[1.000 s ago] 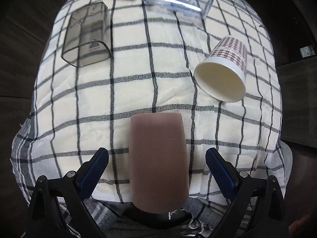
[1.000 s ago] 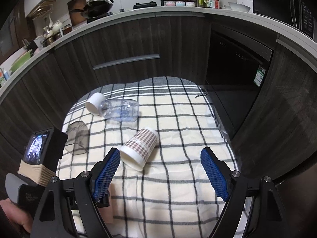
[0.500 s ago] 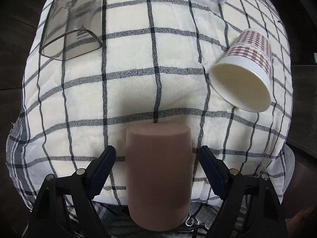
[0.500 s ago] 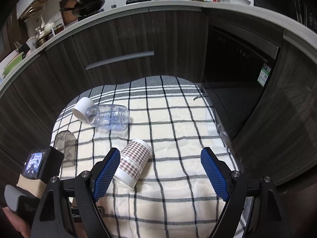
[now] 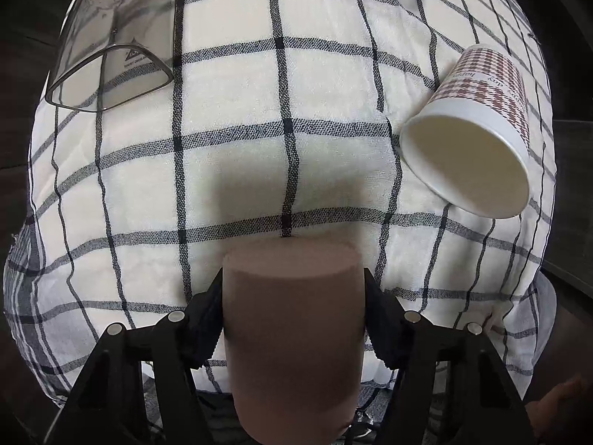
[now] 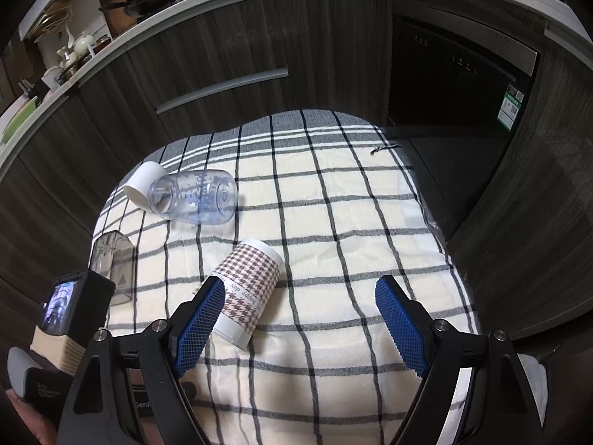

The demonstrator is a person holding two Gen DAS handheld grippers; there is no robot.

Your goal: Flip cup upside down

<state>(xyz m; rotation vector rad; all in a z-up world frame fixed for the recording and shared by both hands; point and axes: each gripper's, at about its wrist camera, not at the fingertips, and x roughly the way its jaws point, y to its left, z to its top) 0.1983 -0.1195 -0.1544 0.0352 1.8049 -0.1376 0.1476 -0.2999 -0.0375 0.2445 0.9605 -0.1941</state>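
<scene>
A brown cup (image 5: 292,337) lies between the fingers of my left gripper (image 5: 292,319), its flat closed end pointing away from the camera. The jaws press on both its sides, so the left gripper is shut on it, low over the checked cloth (image 5: 259,92). My right gripper (image 6: 300,322) is open and empty above the cloth (image 6: 333,222). Its left finger overlaps a houndstooth paper cup (image 6: 246,293) lying on its side; that cup also shows in the left wrist view (image 5: 478,126), mouth toward the camera.
A smoky grey clear cup (image 5: 111,37) lies on its side at the far left, also in the right wrist view (image 6: 111,263). A clear plastic bottle (image 6: 192,200) and a white cup (image 6: 142,183) lie at the back. Dark kitchen cabinets (image 6: 259,37) surround the cloth-covered table.
My left gripper has closed from wide open onto the brown cup and moved forward over the cloth. The right gripper has drifted closer to the houndstooth cup and stays open.
</scene>
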